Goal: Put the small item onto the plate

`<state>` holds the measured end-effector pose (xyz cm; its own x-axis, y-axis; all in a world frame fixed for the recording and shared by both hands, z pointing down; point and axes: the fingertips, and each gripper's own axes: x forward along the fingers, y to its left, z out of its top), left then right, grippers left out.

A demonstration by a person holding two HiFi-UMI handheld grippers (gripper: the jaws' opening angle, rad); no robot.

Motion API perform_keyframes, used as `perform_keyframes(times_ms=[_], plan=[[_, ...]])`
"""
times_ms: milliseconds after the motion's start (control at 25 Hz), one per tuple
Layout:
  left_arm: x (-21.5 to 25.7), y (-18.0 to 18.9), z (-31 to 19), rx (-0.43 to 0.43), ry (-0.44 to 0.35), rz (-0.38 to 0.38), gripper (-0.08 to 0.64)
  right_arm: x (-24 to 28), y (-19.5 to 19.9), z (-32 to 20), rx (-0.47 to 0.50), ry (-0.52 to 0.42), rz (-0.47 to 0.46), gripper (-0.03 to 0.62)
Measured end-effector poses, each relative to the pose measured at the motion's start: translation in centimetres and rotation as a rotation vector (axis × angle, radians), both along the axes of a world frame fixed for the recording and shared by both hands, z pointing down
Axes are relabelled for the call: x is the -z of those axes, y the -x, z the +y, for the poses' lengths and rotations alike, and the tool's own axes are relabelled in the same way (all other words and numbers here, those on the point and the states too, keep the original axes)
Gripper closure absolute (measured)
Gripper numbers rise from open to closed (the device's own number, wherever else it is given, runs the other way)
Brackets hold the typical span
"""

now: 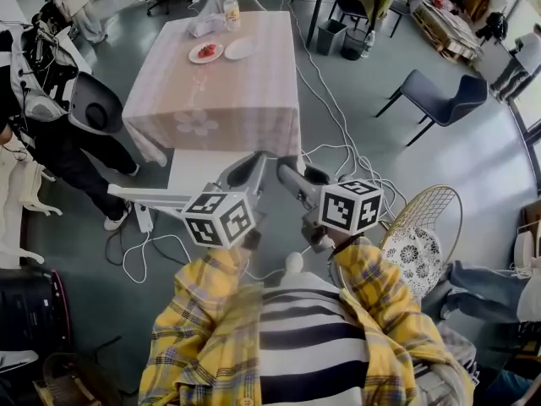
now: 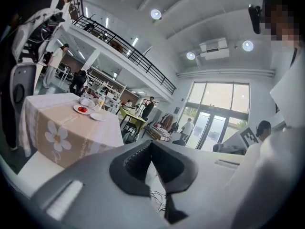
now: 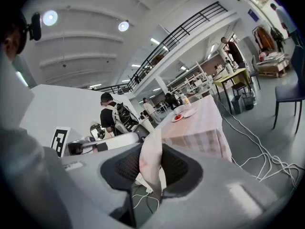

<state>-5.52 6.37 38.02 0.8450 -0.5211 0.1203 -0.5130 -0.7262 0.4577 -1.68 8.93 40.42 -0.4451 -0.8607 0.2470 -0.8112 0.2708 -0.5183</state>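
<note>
Ahead stood a cloth-covered table, an empty plate beside a plate with red pieces. Cables trailed beside it. My right gripper clamped the pale small item; my left gripper was closed, empty.

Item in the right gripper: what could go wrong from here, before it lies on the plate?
1. The thin item is only pinched in the right gripper; it may slip out.
2. Cables lie on the floor by the table; a foot could catch them.
3. The empty plate sits at the far end beside a bottle, which a reach could knock over.
</note>
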Motion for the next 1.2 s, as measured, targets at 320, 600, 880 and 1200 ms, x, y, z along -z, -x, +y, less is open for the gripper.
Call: perform_keyframes(times_ms=[320, 600, 880, 1200], plan=[[-0.4, -5.1, -3.3, 0.036, -0.006, -0.029, 0.568, 0.3, -4.6, -3.1, 0.036, -0.036, 0.044, 0.486], [-1.2, -7.8, -5.8, 0.06, 0.001, -0.059, 0.568, 0.1, -7.1, -5.3, 0.046, -0.04, 0.025, 0.486], [-1.5, -8.8, -9.3, 0.078, 0.006, -0.07, 0.568, 0.2, -8.1, -8.0, 0.052, -0.043, 0.024, 0.486], [-1.7, -11.0, -15.1, 0.066, 0.02, -0.072, 0.568, 0.6, -10.1, -13.4, 0.046, -0.038, 0.033, 0.486]])
